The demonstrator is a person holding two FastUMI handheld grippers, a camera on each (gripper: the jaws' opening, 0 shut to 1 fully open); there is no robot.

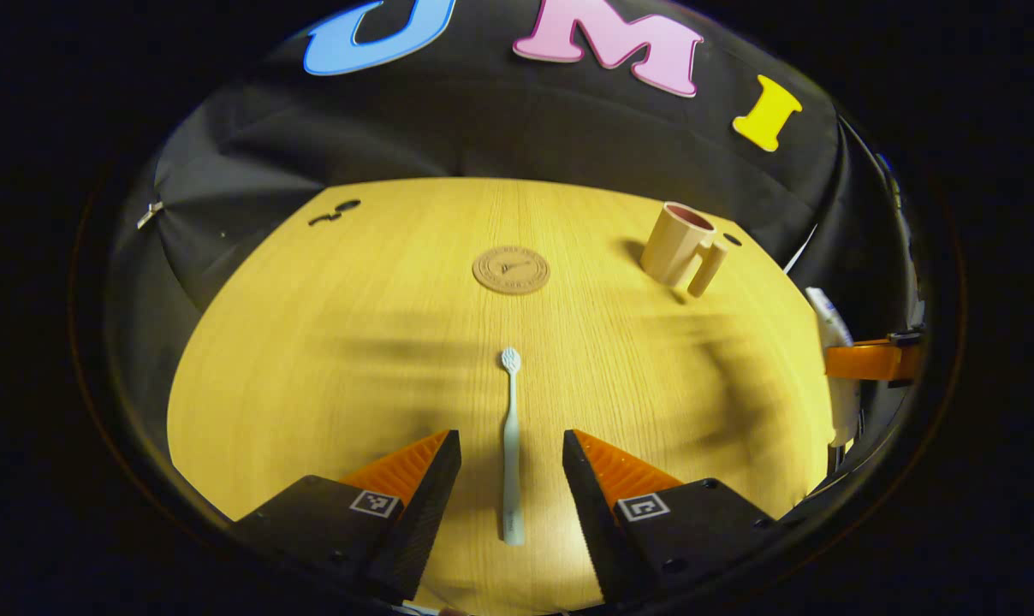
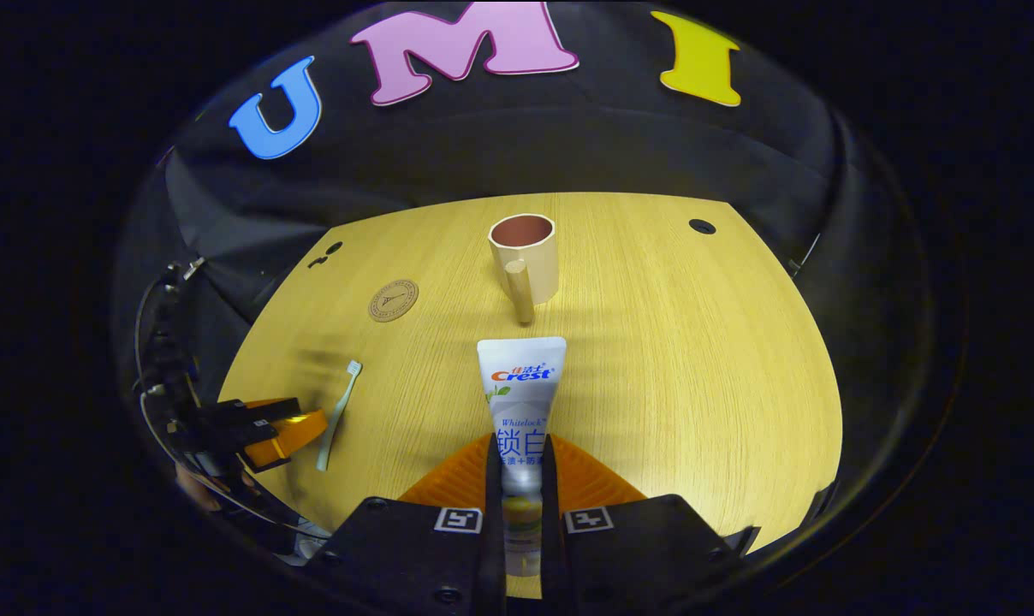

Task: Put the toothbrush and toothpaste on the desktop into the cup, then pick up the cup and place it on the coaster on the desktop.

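Two things go into the cup (image 2: 524, 257), and you have one already: your right gripper (image 2: 521, 479) is clamped on the toothpaste (image 2: 521, 385), a soft, light tube held short of the cup's handle. It will likely squash and flop, so grip near its stiffer lower end. Your left gripper (image 1: 511, 479) stands wide, straddling the toothbrush (image 1: 511, 445), which lies flat on the desktop (image 1: 329, 359), nearer you than the coaster (image 1: 510, 269) beside the cup. It looks light, thin and slippery; pinch mid-handle.

The white plastic toothpaste tube (image 2: 521, 402) reads "Crest" in red and blue, with "Whitelock" lower down; the round brown coaster's (image 2: 393, 300) stamp is illegible
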